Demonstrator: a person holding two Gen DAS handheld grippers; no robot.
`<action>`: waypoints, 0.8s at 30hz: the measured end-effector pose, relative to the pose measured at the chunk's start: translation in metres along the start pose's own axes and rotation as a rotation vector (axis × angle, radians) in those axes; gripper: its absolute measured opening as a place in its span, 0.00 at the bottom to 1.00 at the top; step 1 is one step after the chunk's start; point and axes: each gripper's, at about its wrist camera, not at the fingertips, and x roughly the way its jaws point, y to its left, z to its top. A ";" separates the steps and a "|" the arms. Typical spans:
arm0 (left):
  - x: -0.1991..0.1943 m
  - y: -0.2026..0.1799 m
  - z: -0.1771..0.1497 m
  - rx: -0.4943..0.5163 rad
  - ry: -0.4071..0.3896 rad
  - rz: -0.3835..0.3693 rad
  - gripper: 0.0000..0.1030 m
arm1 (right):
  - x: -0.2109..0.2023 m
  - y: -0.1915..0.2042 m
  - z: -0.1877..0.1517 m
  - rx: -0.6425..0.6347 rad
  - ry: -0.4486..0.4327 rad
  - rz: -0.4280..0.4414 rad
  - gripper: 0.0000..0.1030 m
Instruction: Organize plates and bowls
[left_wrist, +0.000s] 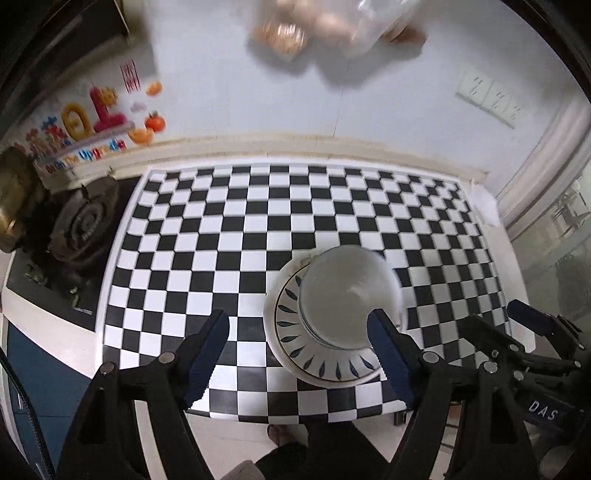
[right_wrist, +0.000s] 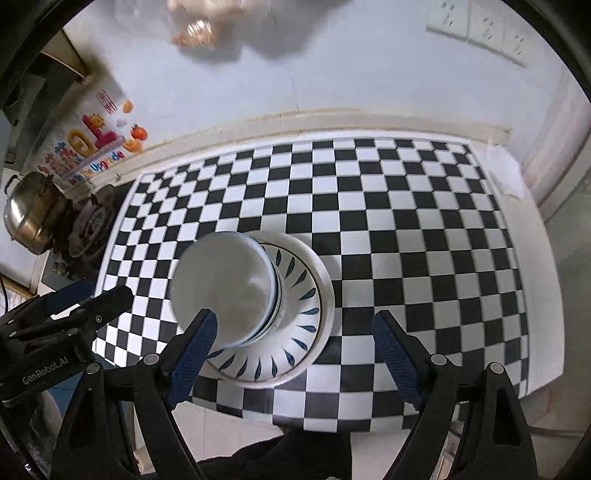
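A white bowl (left_wrist: 347, 291) sits stacked on bowls and a leaf-patterned plate (left_wrist: 314, 354) over a plain white plate, near the front edge of the checkered mat (left_wrist: 258, 221). The stack also shows in the right wrist view, with the bowl (right_wrist: 225, 284) and the leaf plate (right_wrist: 295, 332). My left gripper (left_wrist: 299, 358) is open, its right finger in front of the bowl, not gripping it. My right gripper (right_wrist: 291, 354) is open and empty, its left finger before the bowl's near rim. The right gripper shows at the right edge of the left wrist view (left_wrist: 524, 332).
A gas burner (left_wrist: 81, 229) and a metal pot (right_wrist: 33, 210) stand left of the mat. The wall with a sticker (left_wrist: 92, 118) and sockets (left_wrist: 491, 96) lies behind. Bagged food (left_wrist: 317, 22) hangs above. The counter's front edge (right_wrist: 314, 424) is close.
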 end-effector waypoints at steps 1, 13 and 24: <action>-0.014 -0.002 -0.004 0.007 -0.026 0.004 0.74 | -0.011 0.001 -0.004 -0.004 -0.018 -0.006 0.86; -0.143 -0.003 -0.066 0.031 -0.224 0.050 0.74 | -0.171 0.032 -0.082 -0.024 -0.272 -0.062 0.86; -0.206 -0.015 -0.119 0.008 -0.307 0.103 0.74 | -0.263 0.052 -0.138 -0.087 -0.403 -0.046 0.86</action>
